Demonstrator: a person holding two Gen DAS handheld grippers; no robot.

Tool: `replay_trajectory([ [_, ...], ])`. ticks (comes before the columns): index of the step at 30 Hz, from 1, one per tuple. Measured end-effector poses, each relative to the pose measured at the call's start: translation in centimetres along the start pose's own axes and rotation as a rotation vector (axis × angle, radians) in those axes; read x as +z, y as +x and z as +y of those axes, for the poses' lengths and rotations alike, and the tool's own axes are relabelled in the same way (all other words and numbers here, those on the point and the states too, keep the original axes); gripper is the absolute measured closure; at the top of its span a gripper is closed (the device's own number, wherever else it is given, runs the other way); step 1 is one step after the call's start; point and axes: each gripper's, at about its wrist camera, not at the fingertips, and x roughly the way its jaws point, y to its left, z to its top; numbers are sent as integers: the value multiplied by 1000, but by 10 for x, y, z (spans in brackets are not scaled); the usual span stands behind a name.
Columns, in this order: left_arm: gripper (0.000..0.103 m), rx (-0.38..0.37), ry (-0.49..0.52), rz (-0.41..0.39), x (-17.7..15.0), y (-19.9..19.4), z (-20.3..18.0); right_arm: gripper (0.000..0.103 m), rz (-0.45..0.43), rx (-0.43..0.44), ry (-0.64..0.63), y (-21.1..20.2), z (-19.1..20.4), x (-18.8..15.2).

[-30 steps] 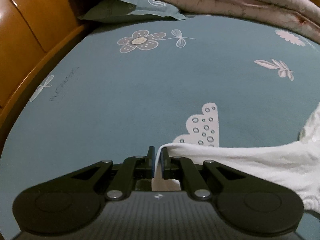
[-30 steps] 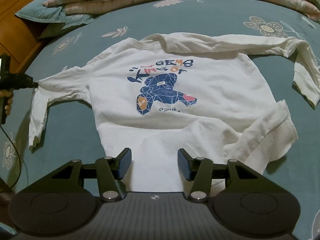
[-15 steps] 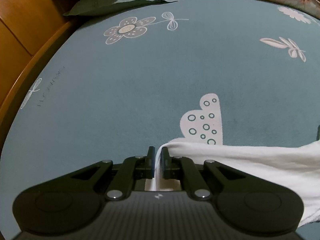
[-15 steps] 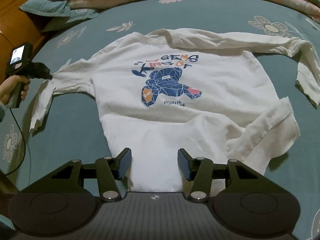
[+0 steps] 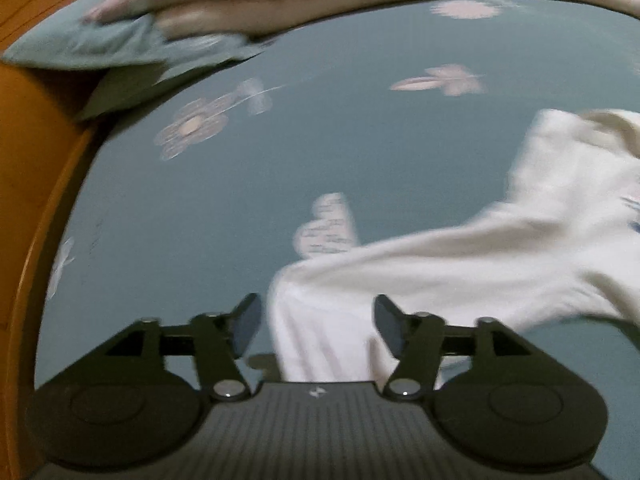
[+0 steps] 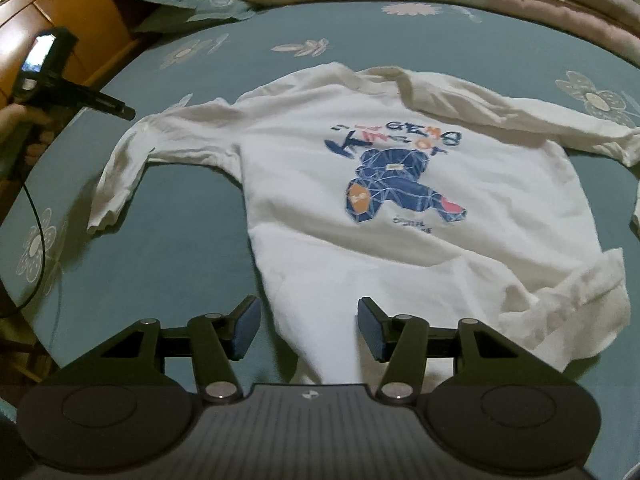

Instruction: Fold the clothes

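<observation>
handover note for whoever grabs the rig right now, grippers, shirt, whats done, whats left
Left gripper: its jaws have just been opening and it has let go; the sleeve lies loose between the open fingers.
Right gripper: open, holding nothing, over the hem.
White sweatshirt: flat, print up, on the teal bedsheet. Both sleeves out to the sides, bottom right hem corner rumpled.
Done: shirt spread, left sleeve pulled out and released.
Left: all folds, sleeves then body.

The white sweatshirt (image 6: 400, 184) bears blue print reading "GEMS"; smaller lettering is illegible.
</observation>
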Motion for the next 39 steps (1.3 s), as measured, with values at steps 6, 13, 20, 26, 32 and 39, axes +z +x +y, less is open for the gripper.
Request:
replay_trajectory([
  [6,33,-134,155,-11,-15,-25,-61,44,2,-2,-23,2,7,1],
  [13,32,-242,136,58,-42,-10,-104,40,2,4,-70,7,17,-4],
  [20,32,-289,29,98,-69,-14,-116,48,65,-112,-268,41,27,-15],
  [26,29,-280,-46,114,-84,-19,-115,88,105,-88,-219,42,7,-5],
  [32,29,-267,-78,119,-93,-20,-113,91,124,139,-38,28,-8,4],
  [39,29,-249,-102,120,-98,-22,-103,91,152,264,-11,30,13,4],
])
